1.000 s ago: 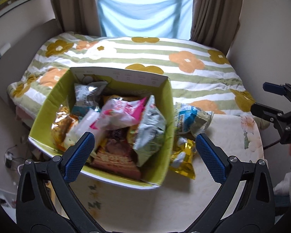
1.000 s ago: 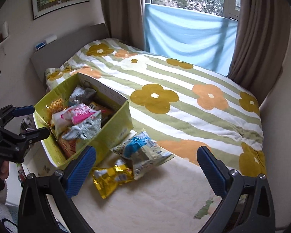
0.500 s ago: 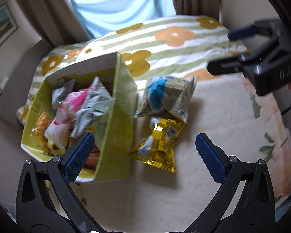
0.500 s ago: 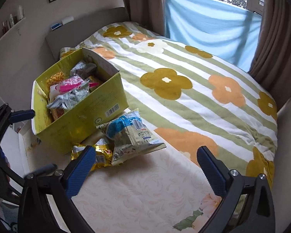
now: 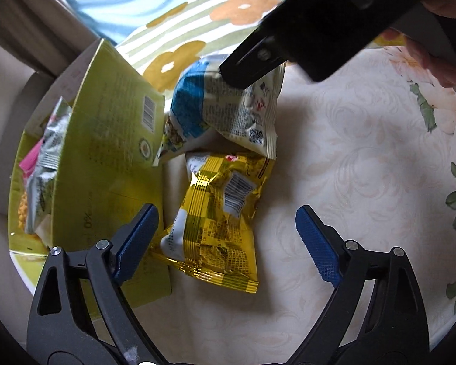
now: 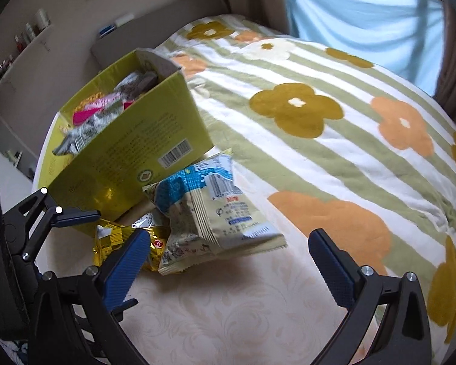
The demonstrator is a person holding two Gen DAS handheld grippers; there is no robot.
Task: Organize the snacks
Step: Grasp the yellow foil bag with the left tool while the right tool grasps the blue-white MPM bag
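Two loose snack bags lie on a cream, flower-patterned mat on a bed, just outside a yellow-green cardboard box (image 5: 106, 158) that already holds several packets. The gold foil bag (image 5: 219, 222) lies flat on the mat, one side close against the box's near wall. The blue-and-white bag (image 5: 219, 112) rests partly on top of it and leans against the same wall, near the barcode corner. A second ago both grippers were higher and farther back, looking over the whole box and the striped floral bedspread (image 6: 304, 109); now both have dropped close to the two loose bags. The left gripper (image 5: 226, 234) hovers over the gold foil bag, its blue pads on either side of the bag's lower half, and its jaws are closing, though the pads do not yet press the foil. The right gripper (image 6: 231, 270) is spread wide and empty, low over the mat with the blue-and-white bag just ahead of its fingers; in the left view one of its black fingers crosses above that bag. This reads as the start of a two-handed pickup: each bag seems to have its own gripper, and both bags probably go into the box. The box looks rather full, so room near its top may be tight.
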